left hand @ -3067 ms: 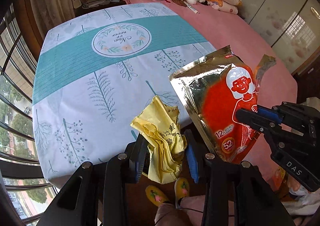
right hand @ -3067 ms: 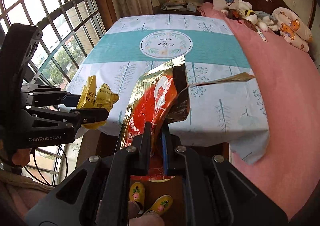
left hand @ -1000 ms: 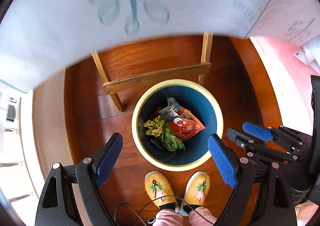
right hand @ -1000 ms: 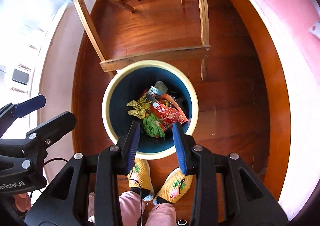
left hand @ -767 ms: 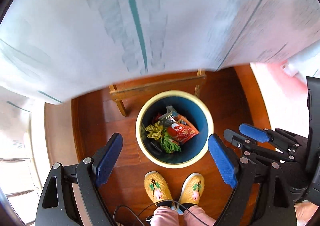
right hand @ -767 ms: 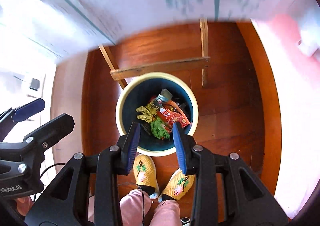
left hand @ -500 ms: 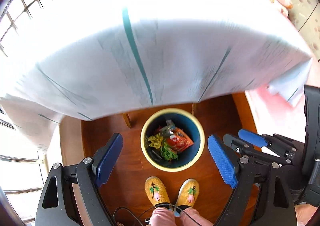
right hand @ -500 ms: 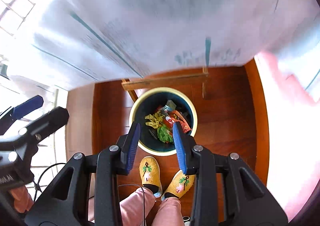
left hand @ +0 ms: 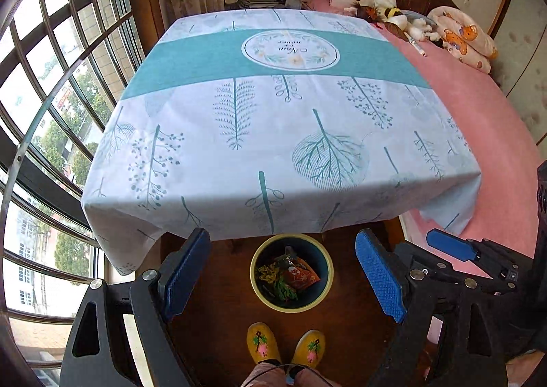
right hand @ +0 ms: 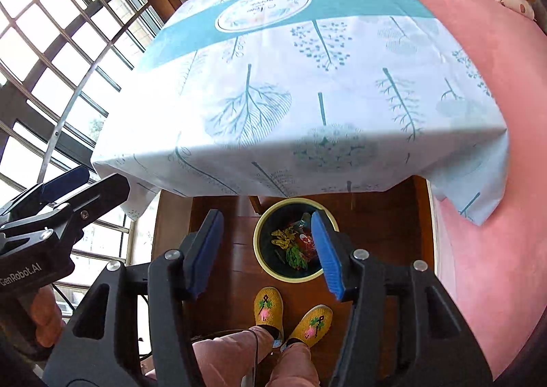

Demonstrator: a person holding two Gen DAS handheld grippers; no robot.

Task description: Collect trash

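A round bin (left hand: 323, 298) (right hand: 261, 258) with a cream rim and blue inside stands on the wooden floor under the table's near edge. Inside lie a red snack bag (left hand: 301, 275) (right hand: 305, 241), a crumpled yellow wrapper (left hand: 268, 274) (right hand: 283, 238) and a green scrap (left hand: 283, 291) (right hand: 295, 257). My left gripper (left hand: 282, 279) is open and empty, raised above the bin. My right gripper (right hand: 265, 250) is open and empty too, its blue pads either side of the bin. In the left wrist view the right gripper (left hand: 454, 257) shows at the right edge.
A table with a white and teal leaf-print cloth (left hand: 273, 113) (right hand: 307, 79) fills the middle. A pink bed (left hand: 495, 120) with soft toys (left hand: 393, 15) lies to the right, barred windows (left hand: 51, 79) to the left. The person's yellow slippers (left hand: 283, 342) stand before the bin.
Both grippers have risen and tilted up from looking straight down at the bin, so the tabletop is now in view. The right gripper's jaws have opened wider. The trash stays in the bin.
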